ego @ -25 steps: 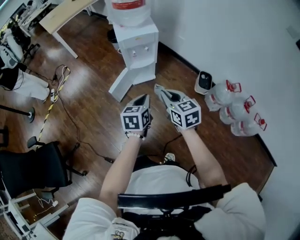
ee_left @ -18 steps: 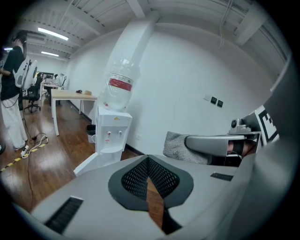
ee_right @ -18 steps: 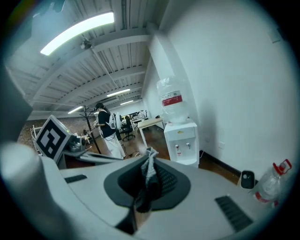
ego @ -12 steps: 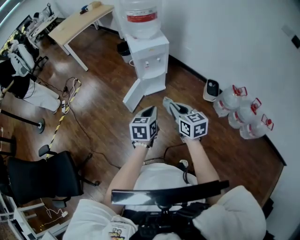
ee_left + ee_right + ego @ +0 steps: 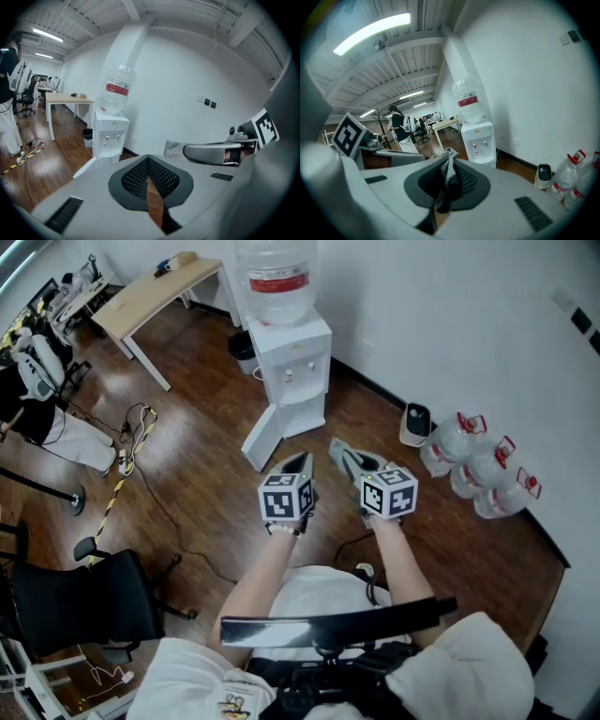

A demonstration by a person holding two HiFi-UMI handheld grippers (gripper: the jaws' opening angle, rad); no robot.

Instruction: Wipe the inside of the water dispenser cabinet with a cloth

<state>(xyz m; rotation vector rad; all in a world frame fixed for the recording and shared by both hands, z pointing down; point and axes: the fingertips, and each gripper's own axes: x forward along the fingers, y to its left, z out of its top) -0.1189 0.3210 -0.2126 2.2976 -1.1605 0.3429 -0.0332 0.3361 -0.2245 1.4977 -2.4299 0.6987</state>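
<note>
the tall white water dispenser [image 5: 298, 367] stands by the white wall [image 5: 450, 315], with a big clear bottle [image 5: 275, 273] on top. it is well apart from both tongs. its low white cabinet door [image 5: 263, 438] hangs open, so the inside can be reached, but no tong is near it yet.

the right gripper [image 5: 337, 448] is clenched on a small grey woven cloth [image 5: 449, 169]. only a thin bit of the cloth is pinched between the jaws, and a tuft pokes out at the tip. the left gripper [image 5: 299, 461] has its jaws pressed together with nothing in them.

here is what i think could go wrong. the cloth is held by so little that hard rubbing inside the cabinet could pull it out. the open door sits to one side of the hole, so a tong coming in crooked could bump it. a strong push on the dispenser could make the bottle wobble. the left gripper is no help if the cloth drops, unless it lets go and grabs.
</note>
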